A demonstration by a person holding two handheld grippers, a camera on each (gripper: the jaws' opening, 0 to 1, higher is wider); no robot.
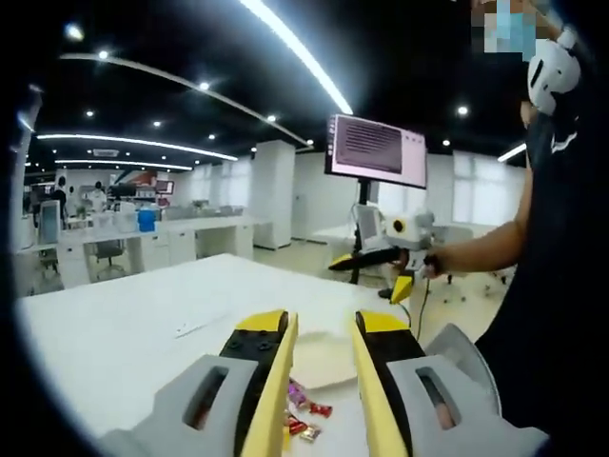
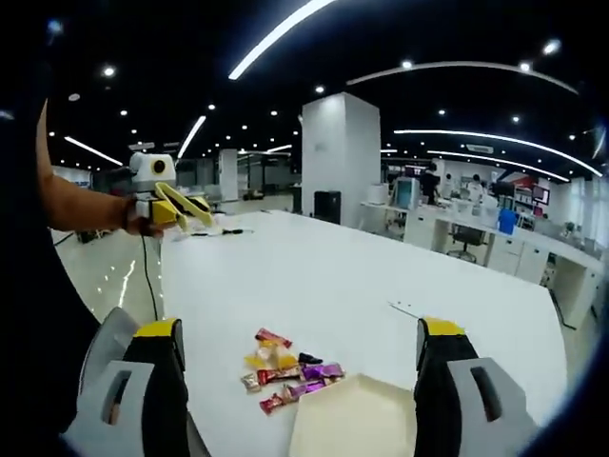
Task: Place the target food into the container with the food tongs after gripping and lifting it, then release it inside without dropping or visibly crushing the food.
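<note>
Several wrapped candies point(image 2: 285, 371) lie in a loose pile on the white table point(image 2: 324, 267). Just beside them sits a shallow cream container point(image 2: 352, 419), which holds nothing that I can see. My right gripper point(image 2: 300, 328) hovers above both, jaws spread wide and holding nothing. The left gripper point(image 2: 186, 208) is held in a hand off the table's far left side. In the left gripper view, my left gripper point(image 1: 325, 319) is open. The container point(image 1: 324, 362) and candies point(image 1: 304, 419) show in the gap between its jaws. The right gripper point(image 1: 395, 257) is in a hand at the right.
A person's forearm point(image 1: 476, 249) and dark clothing fill the right side. A monitor on a stand point(image 1: 376, 152) rises behind the table. A thin flat object point(image 2: 404, 309) lies on the table. Office desks point(image 2: 485, 238) and a white pillar point(image 2: 341, 157) stand farther back.
</note>
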